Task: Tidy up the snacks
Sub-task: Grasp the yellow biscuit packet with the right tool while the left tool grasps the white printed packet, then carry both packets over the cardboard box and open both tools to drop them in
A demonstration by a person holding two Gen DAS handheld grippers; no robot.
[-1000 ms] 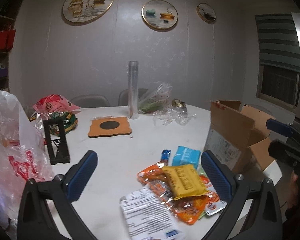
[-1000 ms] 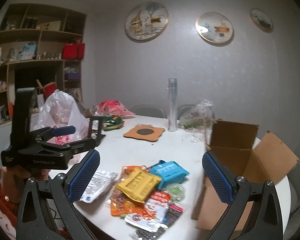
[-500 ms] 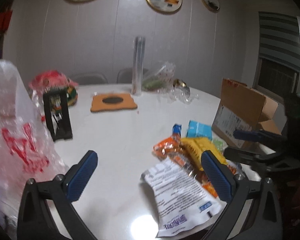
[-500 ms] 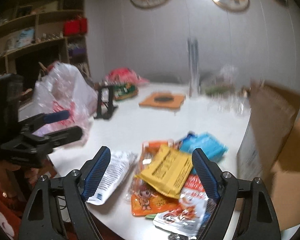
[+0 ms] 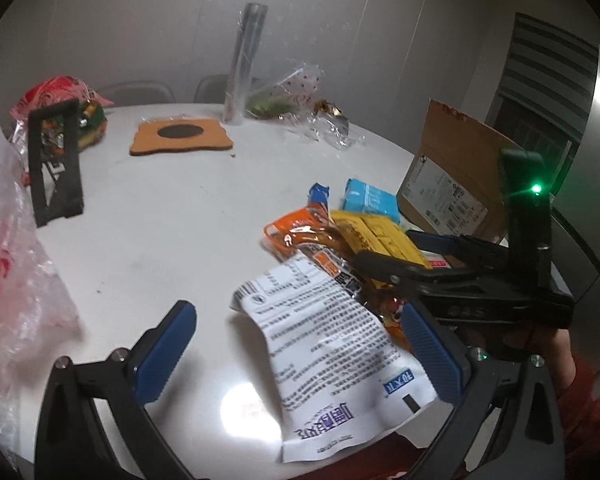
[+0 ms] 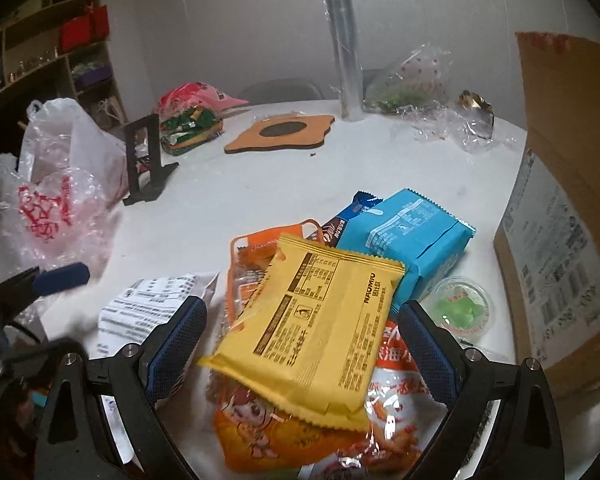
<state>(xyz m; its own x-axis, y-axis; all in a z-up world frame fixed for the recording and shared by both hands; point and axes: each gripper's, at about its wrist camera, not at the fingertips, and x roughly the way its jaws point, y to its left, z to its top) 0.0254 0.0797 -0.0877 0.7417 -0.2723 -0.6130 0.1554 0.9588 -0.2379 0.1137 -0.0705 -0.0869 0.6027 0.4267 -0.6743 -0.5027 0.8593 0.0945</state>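
The right tool (image 6: 300,344) hangs spread wide over the yellow snack packet (image 6: 312,332), its pads flanking it without touching. At two o'clock lies the blue packet (image 6: 412,240), at three the cardboard box (image 6: 564,208). The left tool (image 5: 296,348), also spread, straddles the white printed pouch (image 5: 332,364) near the white counter (image 5: 148,216) edge.

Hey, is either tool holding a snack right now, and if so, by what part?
Nothing is held. The left tool is open around the white packet, and the right tool is open around the yellow packet.
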